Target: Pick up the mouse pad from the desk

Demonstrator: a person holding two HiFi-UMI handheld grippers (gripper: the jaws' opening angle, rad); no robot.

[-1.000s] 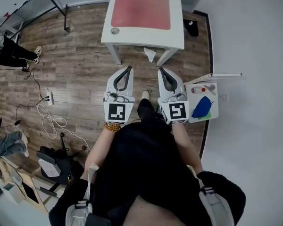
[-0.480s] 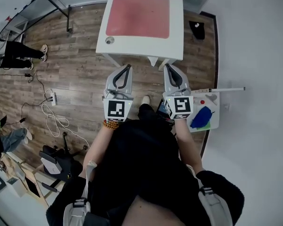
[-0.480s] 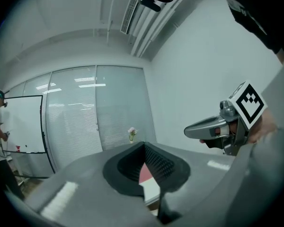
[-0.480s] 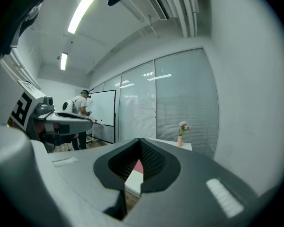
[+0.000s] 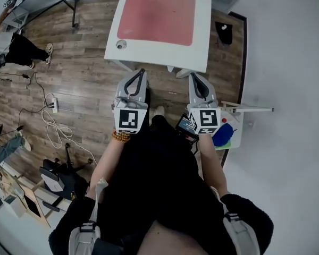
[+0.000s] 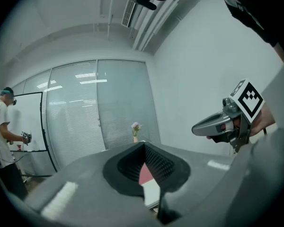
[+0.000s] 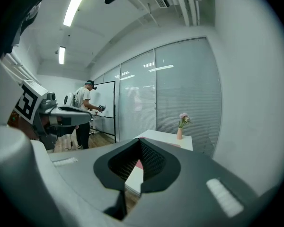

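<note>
- Target: mouse pad (image 5: 157, 16), pink-red, flat on the white desk (image 5: 149, 57), covering most of the top and untouched.
- Left gripper (image 5: 142, 73): jaws together at the tips, nothing between them; only pad and desk edge visible through the gap behind the tips in the left gripper view.
- Right gripper (image 5: 196, 77): same state, closed and empty, pointing at the desk.
- Both tips over the wooden floor, just short of the desk's near edge; no contact with desk or pad.
- Key relation: pad straight ahead of both grippers and beyond the near edge, its long axis across the desk, parallel to that edge.
- Left tip in line with the pad's middle-left; right tip in line with the pad's right edge. Judged: left slightly nearer to the pad's near edge, the difference small.
- Judged stage: approach, grasp not yet begun.
- Needed next, by judgement: jaws opened, then brought forward onto the near edge or a near corner; thin flat sheet, so likely hard to get under.
- Also on the desk: small round item (image 5: 121, 44) at the near-left corner, clear of the pad; vase with flower (image 7: 181, 126) at the far side.
</note>
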